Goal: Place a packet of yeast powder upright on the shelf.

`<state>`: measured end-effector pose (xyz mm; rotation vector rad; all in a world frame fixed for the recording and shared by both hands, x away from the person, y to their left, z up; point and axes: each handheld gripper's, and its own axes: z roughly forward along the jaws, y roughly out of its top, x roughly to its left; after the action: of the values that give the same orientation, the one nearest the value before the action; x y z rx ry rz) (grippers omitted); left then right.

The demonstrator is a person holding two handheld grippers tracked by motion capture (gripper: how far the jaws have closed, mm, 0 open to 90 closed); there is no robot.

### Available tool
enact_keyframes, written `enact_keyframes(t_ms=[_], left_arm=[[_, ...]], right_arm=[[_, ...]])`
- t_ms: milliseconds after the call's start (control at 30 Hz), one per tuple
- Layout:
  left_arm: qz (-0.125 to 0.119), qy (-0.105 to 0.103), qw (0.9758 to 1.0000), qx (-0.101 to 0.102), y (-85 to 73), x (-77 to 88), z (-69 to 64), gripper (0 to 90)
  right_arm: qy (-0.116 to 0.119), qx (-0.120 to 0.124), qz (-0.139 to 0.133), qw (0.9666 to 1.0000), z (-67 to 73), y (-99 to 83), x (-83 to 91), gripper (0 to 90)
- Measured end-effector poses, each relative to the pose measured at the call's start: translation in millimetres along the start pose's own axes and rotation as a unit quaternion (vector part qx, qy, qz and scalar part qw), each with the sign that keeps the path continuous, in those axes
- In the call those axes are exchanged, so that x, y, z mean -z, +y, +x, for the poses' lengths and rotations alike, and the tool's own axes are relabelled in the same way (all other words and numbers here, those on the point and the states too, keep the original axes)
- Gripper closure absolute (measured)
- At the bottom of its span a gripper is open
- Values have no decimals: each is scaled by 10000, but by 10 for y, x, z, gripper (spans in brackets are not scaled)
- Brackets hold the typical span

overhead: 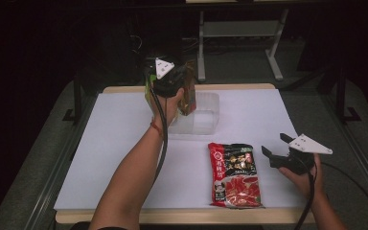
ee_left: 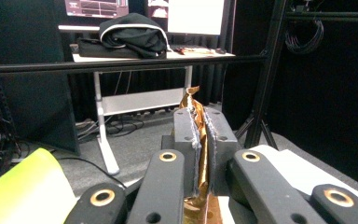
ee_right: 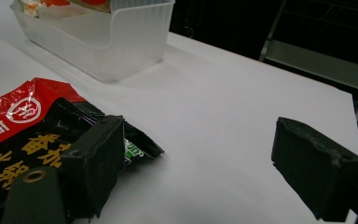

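i have the left hand-held gripper [overhead: 184, 88] clamped on a gold packet [ee_left: 199, 154] above the clear bin [overhead: 206, 120] at the desk's far edge; next: lower, release. right hand-held gripper [overhead: 275, 146] wide beside the red packet [overhead: 235, 175].

A gold-brown foil packet [overhead: 188, 93] hangs upright over the clear plastic bin [overhead: 206, 117], its top edge pinched.

Left gripper [overhead: 188, 96]: raised at arm's length, jaws clamped tight.
Right gripper [overhead: 274, 145]: held low, jaws spread wide.
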<state>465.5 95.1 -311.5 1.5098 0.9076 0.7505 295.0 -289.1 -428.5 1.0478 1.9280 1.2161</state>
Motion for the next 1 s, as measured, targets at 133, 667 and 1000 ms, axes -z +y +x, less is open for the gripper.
enact_keyframes(t_ms=[133,667,1000], left_arm=[[-14,194,9998,-93,-21,-13,26,845],[211,221,9994,147,-332,36,92,844],[256,-233,9994,10,-456,73,-17,827]], right_arm=[[34,23,2,10000,11,5,-1,167],[90,94,114,9999,52,6,-38,167],[107,124,179,9997,60,-5,-55,167]])
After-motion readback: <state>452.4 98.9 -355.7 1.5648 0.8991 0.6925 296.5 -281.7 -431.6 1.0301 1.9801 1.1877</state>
